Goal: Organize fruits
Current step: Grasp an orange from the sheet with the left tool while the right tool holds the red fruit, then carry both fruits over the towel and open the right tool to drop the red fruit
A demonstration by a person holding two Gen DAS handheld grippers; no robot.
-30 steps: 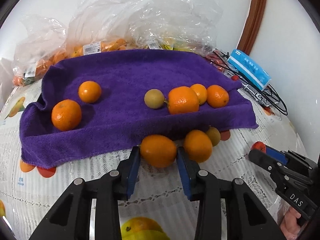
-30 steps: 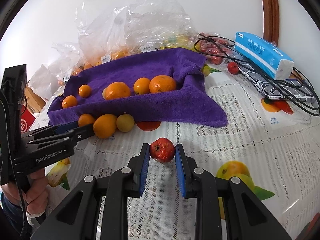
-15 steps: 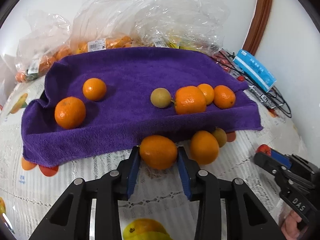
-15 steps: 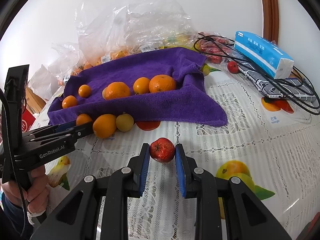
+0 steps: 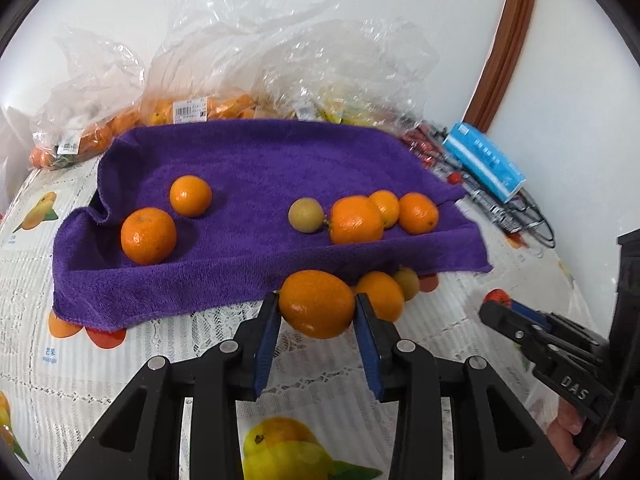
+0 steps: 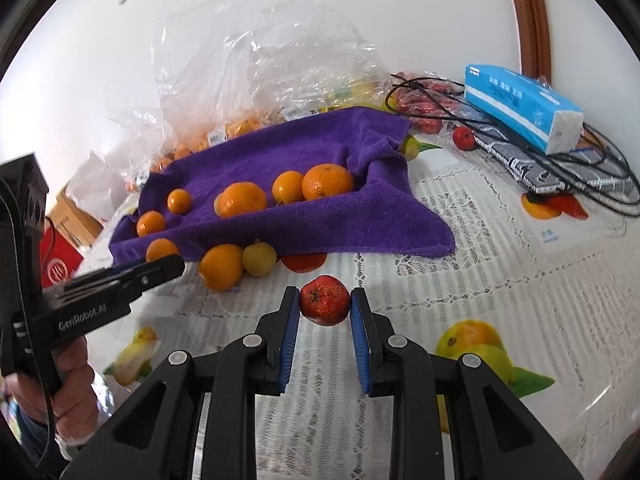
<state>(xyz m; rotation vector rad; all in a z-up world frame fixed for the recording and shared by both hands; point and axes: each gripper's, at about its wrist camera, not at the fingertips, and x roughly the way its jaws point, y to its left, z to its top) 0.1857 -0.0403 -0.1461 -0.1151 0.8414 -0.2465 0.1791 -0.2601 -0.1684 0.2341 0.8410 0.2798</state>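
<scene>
- While both tools grip fruit, the clearest change is at the left gripper (image 5: pixel 316 314): its orange (image 5: pixel 316 304), clamped between the blue pads, now overlaps the near hem of the purple towel (image 5: pixel 248 168) rather than sitting below it, so it seems lifted off the tablecloth (image 5: pixel 120 360), though the fisheye makes that hard to confirm
- For the task, this reads as a carry toward the fruits already lying on the towel
- Right gripper (image 6: pixel 325 308) is closed on a small red fruit (image 6: pixel 325 306) over the lace cloth, right of the towel's near corner, placed as before
- Compared with a second ago, another orange (image 5: pixel 380 294) and a yellowish fruit (image 5: pixel 407 282) remain at the towel's near edge
</scene>
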